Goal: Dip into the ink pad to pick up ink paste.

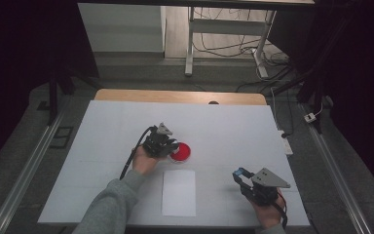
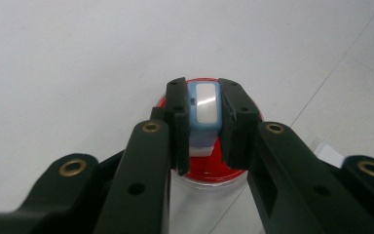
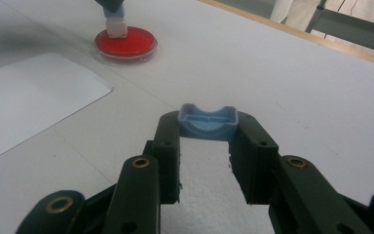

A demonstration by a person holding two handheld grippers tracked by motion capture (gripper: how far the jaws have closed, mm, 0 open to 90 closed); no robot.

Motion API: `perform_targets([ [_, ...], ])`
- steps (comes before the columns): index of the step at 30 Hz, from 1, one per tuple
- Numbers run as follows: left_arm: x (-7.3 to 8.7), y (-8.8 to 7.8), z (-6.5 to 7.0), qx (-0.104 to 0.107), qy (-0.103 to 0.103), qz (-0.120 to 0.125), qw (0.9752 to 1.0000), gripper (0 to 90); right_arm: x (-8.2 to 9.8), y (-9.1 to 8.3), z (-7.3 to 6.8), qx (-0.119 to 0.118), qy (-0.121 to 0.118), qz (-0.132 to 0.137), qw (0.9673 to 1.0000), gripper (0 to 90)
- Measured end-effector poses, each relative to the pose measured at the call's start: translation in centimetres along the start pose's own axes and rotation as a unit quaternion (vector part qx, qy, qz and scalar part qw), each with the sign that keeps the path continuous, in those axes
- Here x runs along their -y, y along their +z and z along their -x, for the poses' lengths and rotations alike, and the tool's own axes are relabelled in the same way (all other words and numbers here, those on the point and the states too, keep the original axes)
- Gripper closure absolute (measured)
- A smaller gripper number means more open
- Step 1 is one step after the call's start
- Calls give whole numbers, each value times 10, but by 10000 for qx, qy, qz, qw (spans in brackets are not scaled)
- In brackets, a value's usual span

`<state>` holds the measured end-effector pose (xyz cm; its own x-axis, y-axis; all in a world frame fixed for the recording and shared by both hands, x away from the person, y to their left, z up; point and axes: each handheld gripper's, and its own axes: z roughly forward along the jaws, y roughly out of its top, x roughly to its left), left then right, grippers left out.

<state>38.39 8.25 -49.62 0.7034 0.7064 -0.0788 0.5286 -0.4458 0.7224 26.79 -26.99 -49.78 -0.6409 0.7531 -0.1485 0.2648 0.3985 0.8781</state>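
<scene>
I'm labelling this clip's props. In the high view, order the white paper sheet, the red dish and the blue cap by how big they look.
1. White paper sheet
2. Red dish, partly behind the left gripper
3. Blue cap, in the right gripper

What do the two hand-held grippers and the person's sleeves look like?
Both the left gripper and the right gripper are black, each topped by a grey three-cornered plate. Their fingers are flat black bars on arms with brass-coloured pivot rings. A black cable trails from the left one. The left sleeve is grey.
</scene>
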Motion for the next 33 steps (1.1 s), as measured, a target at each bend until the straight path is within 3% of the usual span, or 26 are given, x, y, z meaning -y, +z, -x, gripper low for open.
perform_targets([
  [33,1,4,1,-25,-9,-115,9999,762,0,0,-1,0,10,7,10000,650],
])
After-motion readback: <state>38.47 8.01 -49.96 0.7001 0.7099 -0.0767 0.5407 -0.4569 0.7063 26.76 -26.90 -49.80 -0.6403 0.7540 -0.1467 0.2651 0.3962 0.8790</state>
